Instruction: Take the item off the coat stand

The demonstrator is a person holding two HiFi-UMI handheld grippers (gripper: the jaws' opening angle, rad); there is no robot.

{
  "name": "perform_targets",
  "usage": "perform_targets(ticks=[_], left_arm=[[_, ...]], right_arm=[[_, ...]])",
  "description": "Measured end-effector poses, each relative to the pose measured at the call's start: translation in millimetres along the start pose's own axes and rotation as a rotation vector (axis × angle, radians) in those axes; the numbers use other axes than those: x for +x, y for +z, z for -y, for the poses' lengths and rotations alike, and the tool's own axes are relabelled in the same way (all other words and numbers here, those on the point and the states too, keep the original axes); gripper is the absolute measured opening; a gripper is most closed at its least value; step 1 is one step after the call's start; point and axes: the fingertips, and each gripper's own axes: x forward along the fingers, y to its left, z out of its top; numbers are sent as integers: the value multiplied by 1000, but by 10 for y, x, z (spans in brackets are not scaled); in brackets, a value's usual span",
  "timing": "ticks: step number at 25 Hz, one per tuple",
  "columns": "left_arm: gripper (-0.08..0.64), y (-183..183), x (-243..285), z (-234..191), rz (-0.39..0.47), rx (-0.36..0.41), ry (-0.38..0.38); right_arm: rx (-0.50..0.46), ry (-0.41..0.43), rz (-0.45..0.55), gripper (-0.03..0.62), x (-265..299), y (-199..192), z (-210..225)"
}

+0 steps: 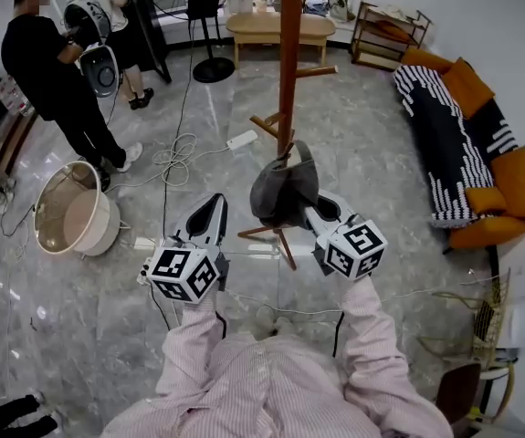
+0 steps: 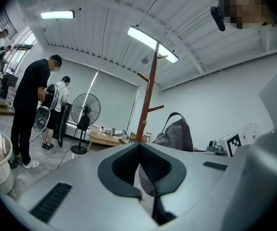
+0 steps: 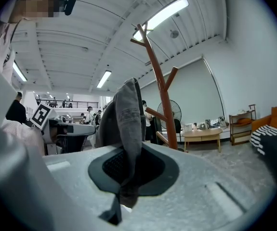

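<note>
A tall brown wooden coat stand rises from the marble floor ahead of me. My right gripper is shut on a grey fabric bag, which hangs in front of the stand's lower pegs. In the right gripper view the grey bag runs up from between the pads, with the stand behind it and apart from it. My left gripper is shut and holds nothing, level with the bag on its left. From the left gripper view the bag and its strap show to the right of the stand.
A white bucket stands at the left. Two people handle a fan at the far left. A sofa with orange cushions lines the right wall. A wooden table, a standing fan and floor cables lie beyond.
</note>
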Motion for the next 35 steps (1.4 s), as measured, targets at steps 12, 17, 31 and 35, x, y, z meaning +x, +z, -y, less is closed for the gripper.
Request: perform_targets(ticks=[12,17,31,35], left_arm=[[2,-45,-279,322,10,63,19],[2,-24,-366,354,18,85,34],[2,0,-414,270,24,109,77],[2,4,-397,257,24,109,80]], right_arm=[[28,-103,27,23,-698,-38,74],[31,-152,40,23,-896,-30,158],[-6,-183,50,22,-988,56,259],[-6,-178,47,23,-968,52,272]])
